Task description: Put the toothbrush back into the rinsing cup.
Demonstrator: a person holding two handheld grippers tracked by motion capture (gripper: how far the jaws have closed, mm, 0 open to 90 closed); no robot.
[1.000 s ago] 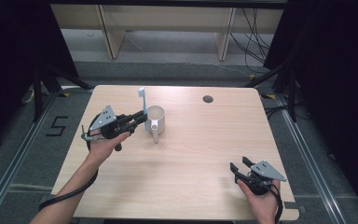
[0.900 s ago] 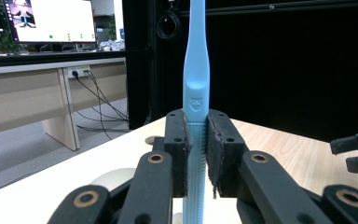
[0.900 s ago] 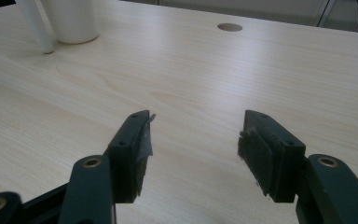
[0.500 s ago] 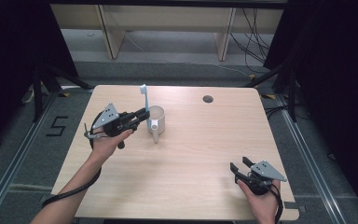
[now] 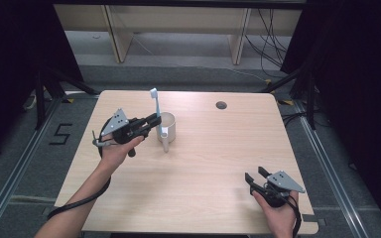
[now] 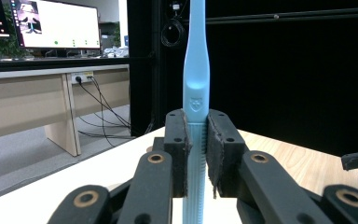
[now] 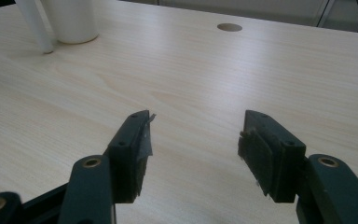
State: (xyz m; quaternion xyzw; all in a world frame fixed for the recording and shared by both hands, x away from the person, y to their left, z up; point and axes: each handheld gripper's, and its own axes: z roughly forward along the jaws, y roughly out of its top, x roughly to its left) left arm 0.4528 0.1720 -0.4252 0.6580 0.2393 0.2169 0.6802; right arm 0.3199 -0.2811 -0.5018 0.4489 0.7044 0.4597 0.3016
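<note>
My left gripper is clamped on the light blue toothbrush, its pads pressing the ribbed lower handle from both sides, as the left gripper view shows with the toothbrush rising straight up between the pads. Taking the white cup as my landmark: the toothbrush stands upright at the cup's left rim, its bristle head well above the cup; whether its lower end is inside the cup or just beside it I cannot tell. Against a second ago, the brush has come a little closer to upright and sits higher over the cup, and my left hand has shifted only slightly; the cup itself has not moved on the table. My right gripper rests far from the cup, near the table's front right corner, where it was before, its jaws spread wide with nothing between them. From there the cup stands well away, toward the far left.
</note>
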